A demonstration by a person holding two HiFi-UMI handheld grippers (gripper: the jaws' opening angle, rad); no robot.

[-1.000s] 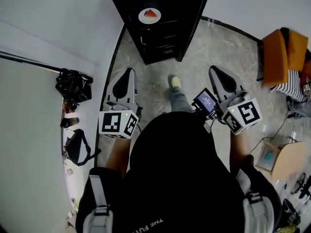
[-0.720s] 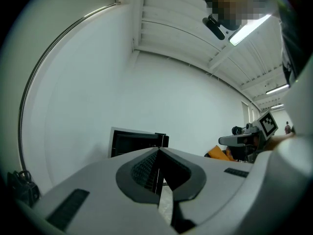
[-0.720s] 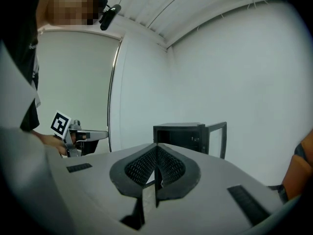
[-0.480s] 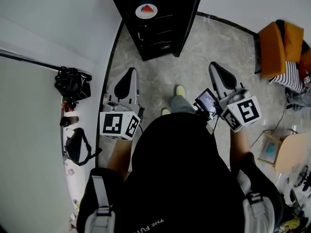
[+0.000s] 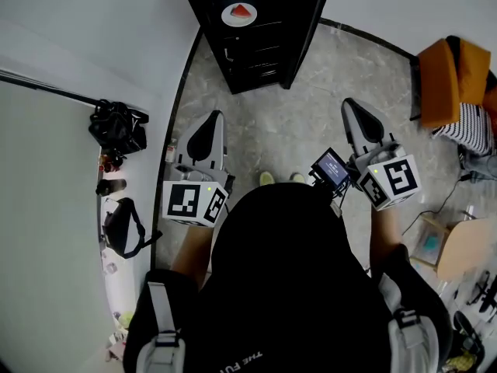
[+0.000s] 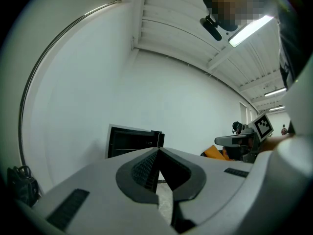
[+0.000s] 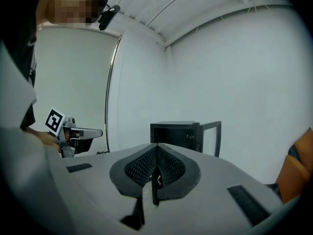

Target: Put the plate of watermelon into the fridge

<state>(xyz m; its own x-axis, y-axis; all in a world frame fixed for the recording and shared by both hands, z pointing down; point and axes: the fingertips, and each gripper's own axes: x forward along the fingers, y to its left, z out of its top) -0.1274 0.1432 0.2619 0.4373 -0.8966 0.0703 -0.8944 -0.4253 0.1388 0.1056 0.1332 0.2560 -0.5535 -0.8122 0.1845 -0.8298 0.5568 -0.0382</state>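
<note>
White room: plate (image 5: 239, 13) is sitting atop fridge (image 5: 264, 53), not inside. Left tool (image 5: 210, 119) & right tool (image 5: 351, 106) are hanging closed, empty, prob. because both are well apart from it.

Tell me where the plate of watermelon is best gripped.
Probably the plate by its bare rim nearest the person, coming in level. It lies flat atop the fridge with the slice in its middle, so only rim is free.

The right tongs (image 7: 156, 146) fill the lower frame, jaws together, nothing between. Beyond their tip, mid-frame, stands the black fridge (image 7: 173, 132), its door (image 7: 213, 137) open to the right.
</note>
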